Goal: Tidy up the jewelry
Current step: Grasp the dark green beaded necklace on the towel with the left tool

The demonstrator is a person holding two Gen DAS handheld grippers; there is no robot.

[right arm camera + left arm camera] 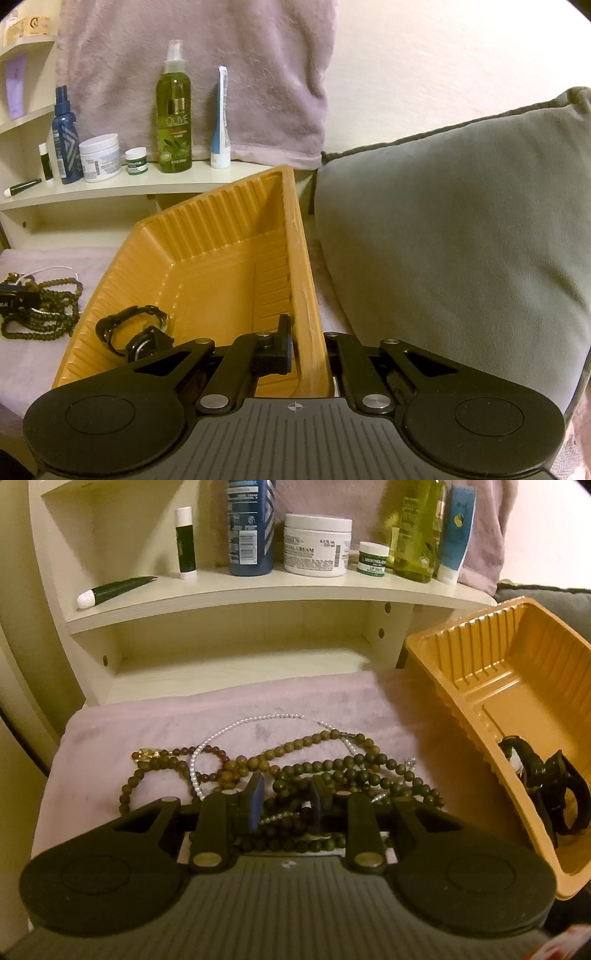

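Note:
A tangled pile of brown and green bead strands [314, 771] with a white pearl strand [221, 734] lies on a pink towel [110, 731]. My left gripper [286, 801] is low over the pile, jaws partly open around some beads, not clamped. An orange plastic tray [517, 686] stands tilted at the right and holds a black watch [546, 786]. My right gripper [308, 350] is shut on the tray's right wall [306, 288], one finger inside, one outside. The watch [136, 332] and the beads [44, 310] also show in the right wrist view.
A cream shelf [258, 587] behind the towel carries a cream jar [317, 544], a blue bottle [251, 524], a green olive bottle [175, 114] and tubes. A grey cushion [461, 229] stands right of the tray. A pink towel hangs on the wall [203, 66].

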